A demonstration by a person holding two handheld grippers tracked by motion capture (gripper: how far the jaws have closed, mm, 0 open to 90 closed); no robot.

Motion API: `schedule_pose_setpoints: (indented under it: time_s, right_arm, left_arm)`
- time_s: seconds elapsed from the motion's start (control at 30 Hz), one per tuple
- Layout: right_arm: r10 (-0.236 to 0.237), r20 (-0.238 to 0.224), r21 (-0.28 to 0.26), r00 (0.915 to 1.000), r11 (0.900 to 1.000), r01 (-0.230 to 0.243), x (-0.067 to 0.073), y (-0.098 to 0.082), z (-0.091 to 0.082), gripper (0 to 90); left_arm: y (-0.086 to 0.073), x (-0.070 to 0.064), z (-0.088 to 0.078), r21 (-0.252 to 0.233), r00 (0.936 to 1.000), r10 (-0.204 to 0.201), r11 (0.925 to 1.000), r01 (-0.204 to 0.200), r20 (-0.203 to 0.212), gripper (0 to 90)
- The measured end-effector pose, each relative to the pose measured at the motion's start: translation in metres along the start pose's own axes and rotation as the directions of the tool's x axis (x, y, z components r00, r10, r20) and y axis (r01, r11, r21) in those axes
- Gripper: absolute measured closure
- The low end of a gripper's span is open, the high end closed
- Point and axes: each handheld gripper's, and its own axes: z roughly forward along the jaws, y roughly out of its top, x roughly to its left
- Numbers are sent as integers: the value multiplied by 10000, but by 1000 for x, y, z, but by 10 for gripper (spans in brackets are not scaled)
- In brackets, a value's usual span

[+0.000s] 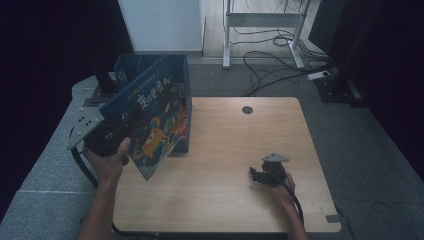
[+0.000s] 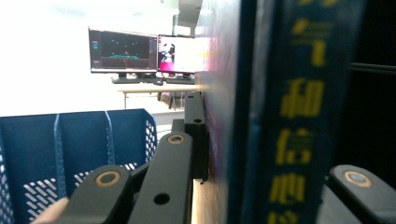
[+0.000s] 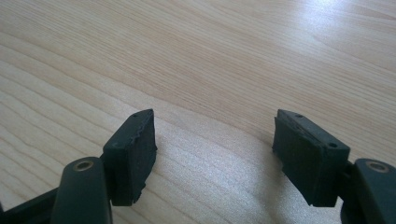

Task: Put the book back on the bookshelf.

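A dark blue picture book [image 1: 150, 120] with a colourful cover is held tilted at the table's left, in front of an upright blue mesh basket [image 1: 150, 59]. My left gripper [image 1: 112, 140] is shut on the book's lower left edge, and a hand wraps around the gripper. In the left gripper view the book's spine [image 2: 289, 116], with yellow characters, stands between the jaws of the left gripper [image 2: 275, 158], and the basket [image 2: 70, 149] lies behind. My right gripper [image 1: 257, 175] rests low over the wooden table [image 1: 225, 140] at the front right. This right gripper [image 3: 215, 154] is open, with bare wood between its pads.
A round cable hole [image 1: 247, 110] sits near the table's far edge. Beyond the table stand a white desk frame [image 1: 265, 20] and loose cables [image 1: 270, 65] on the floor. Two monitors [image 2: 123, 51] on a desk show far off in the left gripper view.
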Motion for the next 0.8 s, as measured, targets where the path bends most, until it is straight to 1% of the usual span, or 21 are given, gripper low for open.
schedule_pose_setpoints:
  time_s: [0.23, 0.43, 0.63, 0.8]
  right_arm:
    - [-20, -12, -5, 10000, 10000, 20, 0, 0, 0, 296]
    - [-27, -14, -6, 10000, 10000, 27, 0, 0, 0, 297]
    - [-24, -9, -9, 10000, 10000, 24, 0, 0, 0, 297]
    - [-17, -12, -9, 10000, 10000, 17, 0, 0, 0, 297]
  left_arm:
    - [0, 6, 0, -80, 9994, 18, 10000, -21, -356, 824]
    - [0, 11, 2, -46, 9980, 67, 10000, -70, -629, 824]
    - [-2, 15, 11, 28, 9960, 127, 9999, -125, -887, 824]
    - [-3, 16, 20, -24, 9931, 132, 9999, -136, -1167, 824]
